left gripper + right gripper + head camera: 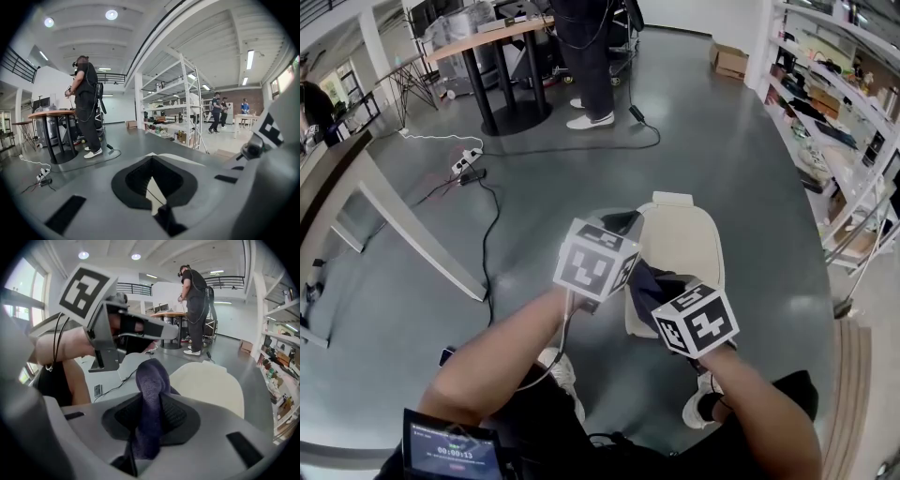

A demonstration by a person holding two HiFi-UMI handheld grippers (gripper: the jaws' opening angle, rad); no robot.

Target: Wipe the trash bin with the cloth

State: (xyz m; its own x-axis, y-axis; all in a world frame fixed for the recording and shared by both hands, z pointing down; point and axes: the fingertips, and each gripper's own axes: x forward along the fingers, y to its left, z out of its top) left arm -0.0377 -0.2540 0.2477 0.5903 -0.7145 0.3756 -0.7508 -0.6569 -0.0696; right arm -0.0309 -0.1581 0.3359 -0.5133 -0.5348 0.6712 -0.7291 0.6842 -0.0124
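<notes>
The right gripper [150,416] has its two jaws squeezed on a dark blue cloth [152,376]. The cloth sticks up past the jaw tips in a soft lump and runs back down between the jaws. Just past the cloth, a bit to this gripper's right, is the cream trash bin [686,239]. Its smooth pale top faces up. I cannot tell if the cloth touches the bin. The left gripper [152,185] is close by on the right gripper's left, a little higher up. Its jaws are almost together, with only a thin slit between them, and nothing is in them. A pale bit of the bin shows through the slit, so the bin is right in front of it. Far ahead of the left gripper, a person [86,108] stands at a round table [51,115]. Tall shelves [173,108] stand off to its right. A black cable [487,234] lies on the grey floor [534,187].
</notes>
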